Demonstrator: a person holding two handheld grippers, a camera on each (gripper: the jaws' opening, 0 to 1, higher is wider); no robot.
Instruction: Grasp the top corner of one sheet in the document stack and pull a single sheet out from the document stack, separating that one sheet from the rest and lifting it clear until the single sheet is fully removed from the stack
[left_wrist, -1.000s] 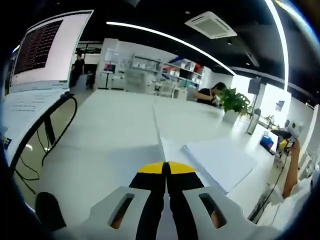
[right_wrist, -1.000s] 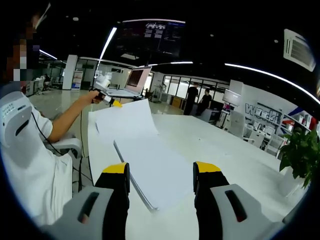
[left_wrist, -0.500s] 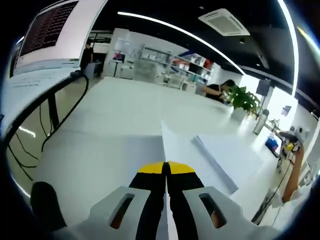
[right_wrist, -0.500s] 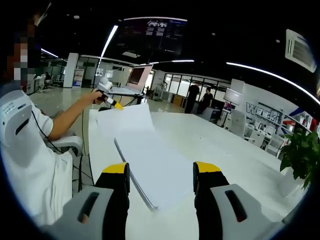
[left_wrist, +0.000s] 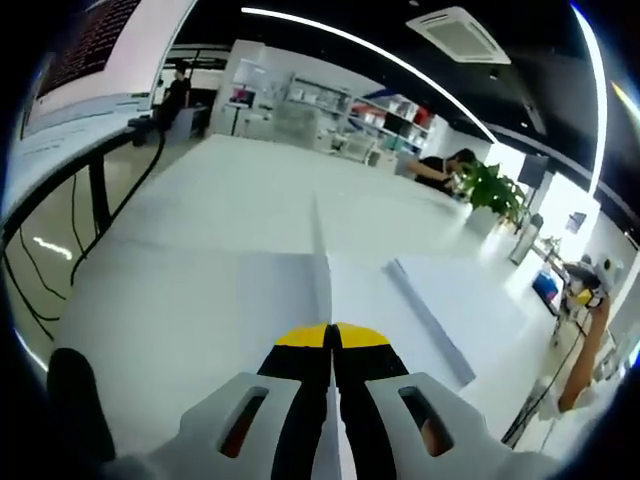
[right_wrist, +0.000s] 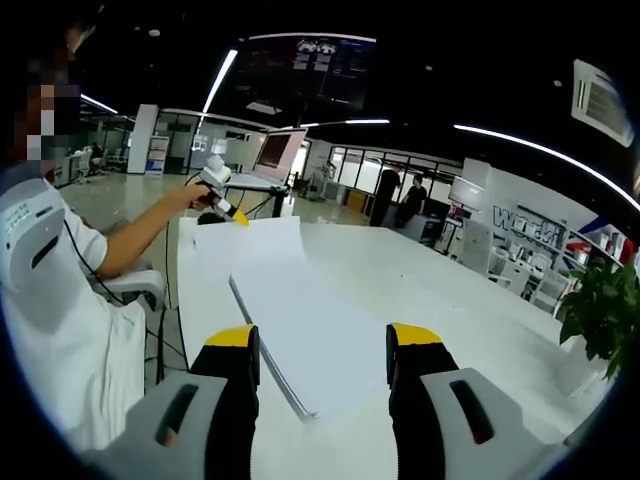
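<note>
My left gripper (left_wrist: 331, 338) is clamped on the single sheet (left_wrist: 250, 300), which runs toward 12 o'clock over the white table (left_wrist: 240, 190). My right gripper (right_wrist: 322, 345) hangs open above the document stack (right_wrist: 310, 335).

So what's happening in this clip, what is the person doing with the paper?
A person at a white table is peeling one sheet off a stack of paper. The left gripper is shut on the sheet's corner and holds it off to the side of the stack, with the sheet's far part lying on the table. The right gripper is open, hovering near the stack's near end.
</note>
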